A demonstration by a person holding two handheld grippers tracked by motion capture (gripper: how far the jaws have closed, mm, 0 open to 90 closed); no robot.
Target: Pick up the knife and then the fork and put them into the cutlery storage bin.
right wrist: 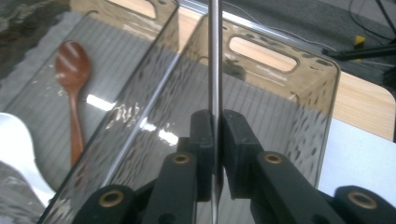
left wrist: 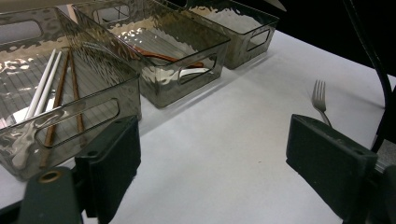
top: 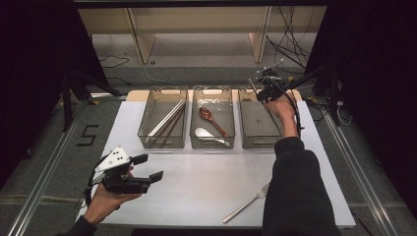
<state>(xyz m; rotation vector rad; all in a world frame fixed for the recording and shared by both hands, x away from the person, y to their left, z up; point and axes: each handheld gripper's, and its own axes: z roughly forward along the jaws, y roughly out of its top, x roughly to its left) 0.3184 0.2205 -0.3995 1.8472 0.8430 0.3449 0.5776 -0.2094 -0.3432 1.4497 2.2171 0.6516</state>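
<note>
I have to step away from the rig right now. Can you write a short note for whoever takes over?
Right gripper: shut on a thin metal utensil, held over the empty right bin.
Left gripper: open, empty, near the table's left front.
Done: chopsticks in the left bin; wooden spoon and white spoon in the middle bin.
Left: drop the held utensil in, then fetch the fork.

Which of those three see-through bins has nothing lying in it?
The right-hand bin, under the raised right tool. The left bin holds chopsticks, the middle bin two spoons.
</note>
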